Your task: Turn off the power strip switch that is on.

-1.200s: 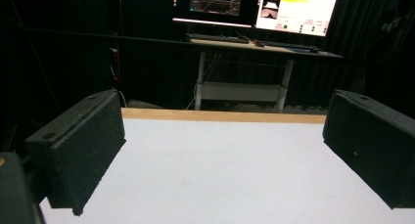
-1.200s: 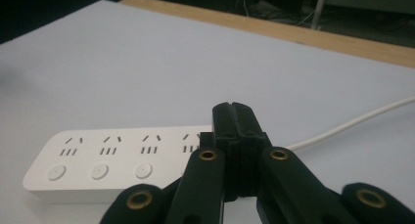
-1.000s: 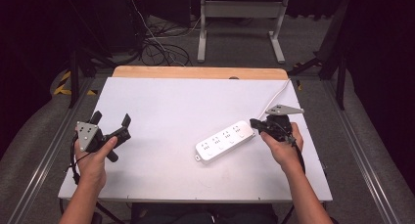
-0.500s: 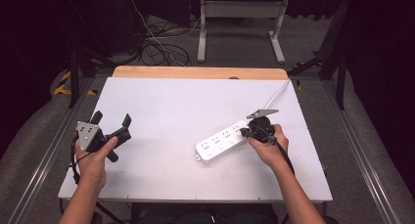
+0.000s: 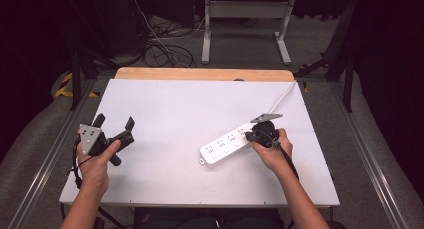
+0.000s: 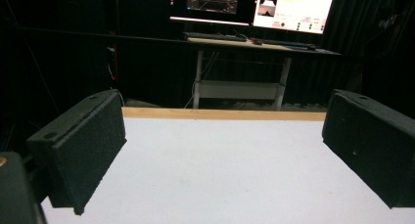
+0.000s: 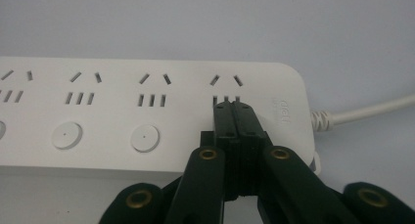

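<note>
A white power strip (image 5: 226, 145) lies at an angle on the right half of the white table (image 5: 190, 109), its cord (image 5: 282, 96) running to the far right edge. My right gripper (image 5: 248, 136) is shut with nothing between its jaws, and its tips rest on the strip's cord end. In the right gripper view the closed tips (image 7: 234, 106) cover the spot beside the last socket of the strip (image 7: 122, 111), where the other sockets each have a round button. My left gripper (image 5: 114, 127) is held open above the table's left side, its pads (image 6: 83, 150) wide apart.
A wooden strip (image 5: 205, 74) edges the table's far side. Cables (image 5: 165, 49) and a desk frame (image 5: 245, 24) lie on the floor beyond. Metal rails (image 5: 45, 154) run along both sides of the table. A desk with lit monitors (image 6: 249, 4) stands behind.
My right gripper has come down and to the left onto the cord end of the power strip. The left gripper has stayed where it was.
</note>
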